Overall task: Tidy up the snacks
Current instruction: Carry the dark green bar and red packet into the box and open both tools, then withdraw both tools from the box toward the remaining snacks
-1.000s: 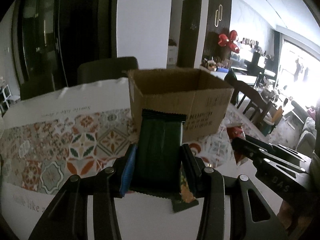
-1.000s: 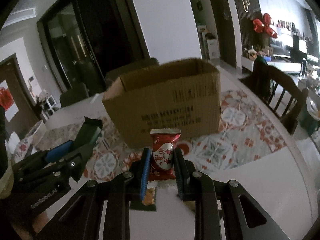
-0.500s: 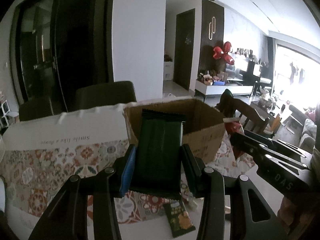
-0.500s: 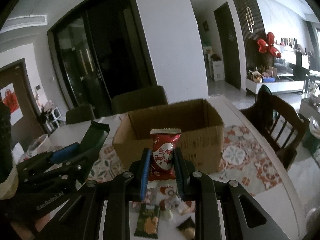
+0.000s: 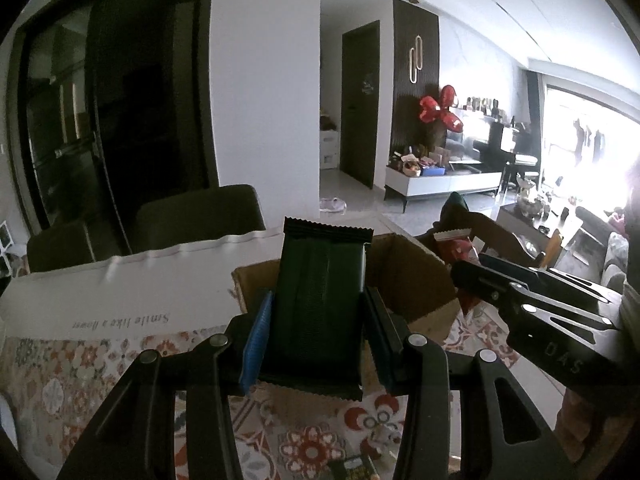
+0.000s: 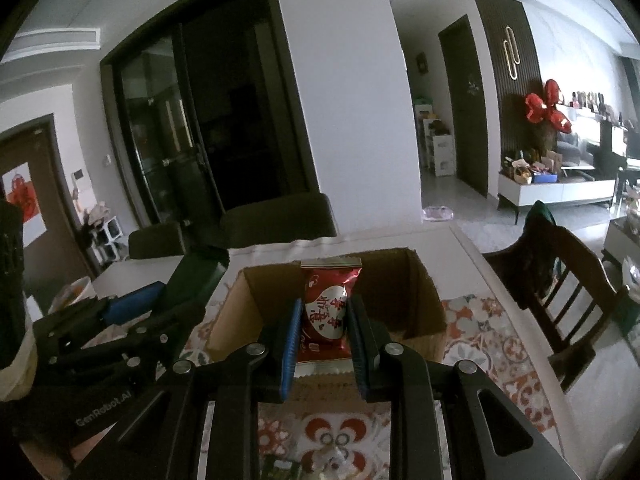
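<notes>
- A dim dining room with dark glass doors and a white pillar; in front, a table under a floral-patterned tablecloth (image 6: 472, 320), dark chairs around it
- An open brown cardboard box (image 6: 424, 304) stands on the cloth, flaps up; the part of its inside that shows looks bare, but the packets block most of it
- The left gripper (image 5: 318, 334) is clenched on a dark green foil snack packet (image 5: 320, 300), held upright in front of the box's left side
- The right gripper (image 6: 324, 328) is clenched on a small red foil snack packet with white lettering (image 6: 326, 312), upright, in front of the box's opening
- Both packets are up off the table, near the box's front wall; whether either is over the rim yet cannot be told
- Judged step: carrying both snacks to the box
- The next move calls for bringing each packet over the rim, then loosening the grip so it drops inside
- More small packets lie on the cloth below the grippers, mostly hidden, so sorting is likely unfinished
</notes>
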